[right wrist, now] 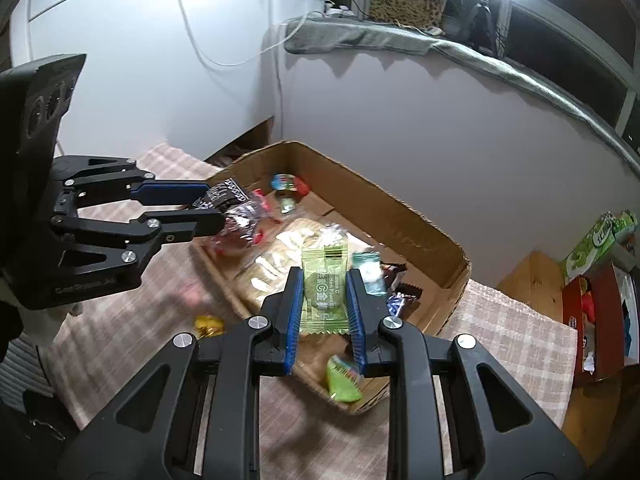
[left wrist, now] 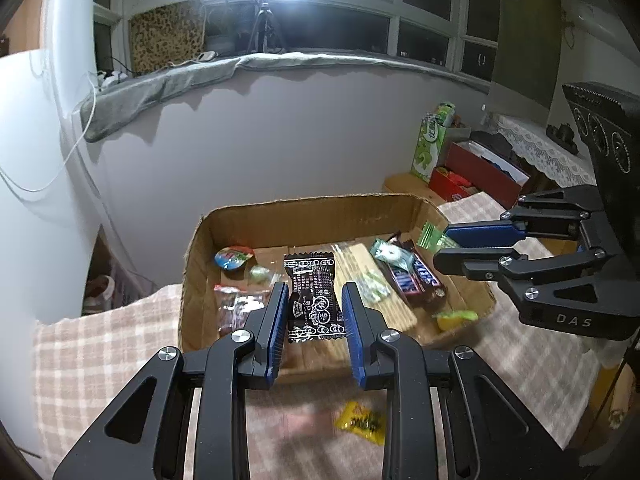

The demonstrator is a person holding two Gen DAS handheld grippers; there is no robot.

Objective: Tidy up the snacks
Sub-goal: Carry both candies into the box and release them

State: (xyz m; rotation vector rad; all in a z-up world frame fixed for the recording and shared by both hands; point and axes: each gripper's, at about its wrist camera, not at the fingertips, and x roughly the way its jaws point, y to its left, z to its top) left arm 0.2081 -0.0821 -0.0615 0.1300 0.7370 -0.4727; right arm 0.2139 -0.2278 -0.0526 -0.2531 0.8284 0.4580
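My left gripper (left wrist: 314, 294) is shut on a black candy packet (left wrist: 314, 298) and holds it over the near part of the cardboard box (left wrist: 304, 212). It also shows in the right wrist view (right wrist: 212, 208), at the box's left rim. My right gripper (right wrist: 325, 280) is shut on a light green candy packet (right wrist: 325, 296) above the box (right wrist: 400, 204). It also shows in the left wrist view (left wrist: 440, 246), at the box's right side, with the green packet (left wrist: 434, 236) sticking out. A yellow candy (left wrist: 360, 420) lies on the checked cloth outside the box.
The box holds a Snickers bar (left wrist: 412, 276), a jelly cup (left wrist: 232, 258), a red packet (left wrist: 236, 304), a green snack (right wrist: 342, 378) and several other wrapped snacks. A red box (left wrist: 480, 168) and a green carton (left wrist: 430, 144) stand at the right. A grey wall lies behind.
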